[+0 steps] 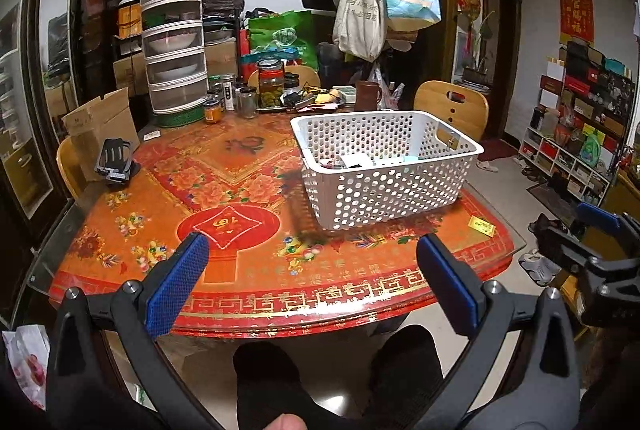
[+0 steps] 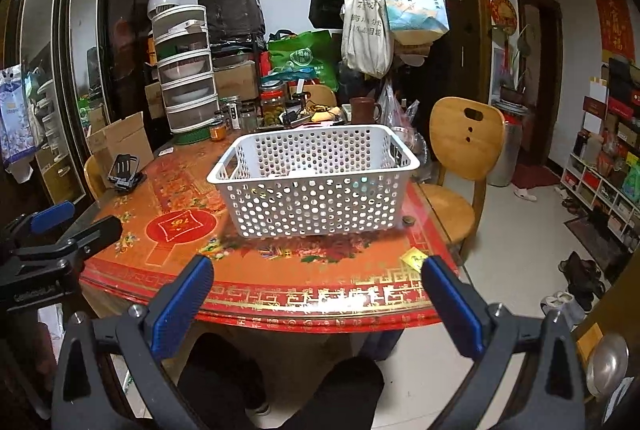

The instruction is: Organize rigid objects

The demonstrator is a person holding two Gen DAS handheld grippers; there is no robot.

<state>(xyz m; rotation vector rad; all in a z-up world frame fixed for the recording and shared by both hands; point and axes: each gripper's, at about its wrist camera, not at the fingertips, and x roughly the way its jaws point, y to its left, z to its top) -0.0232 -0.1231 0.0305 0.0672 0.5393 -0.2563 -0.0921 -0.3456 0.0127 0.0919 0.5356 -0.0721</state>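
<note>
The white perforated basket [image 1: 384,166] sits on the right half of the bench [image 1: 240,198], its long side turned toward me. Through the holes and over the rim I can make out a few small flat things lying on its bottom, too hidden to name. Just in front of its right corner, near the bench edge, lies a small yellow card [image 1: 482,226], apart from the basket.

My left gripper [image 1: 312,278] hangs over the near edge of the bench, its blue pads spread wide with nothing between them. My right gripper [image 2: 318,294] is spread the same way, empty, and hovers over the near right edge close to the yellow card.

On the far left of the bench a black phone stand [image 1: 114,160] rests beside an open cardboard box [image 1: 100,128]. Along the back edge stand a stacked food cover tower [image 1: 174,42], a glass jar with a red lid [image 1: 271,82] and a brown mug [image 1: 366,95]. A wooden chair [image 2: 464,146] stands by the right side of the bench.
</note>
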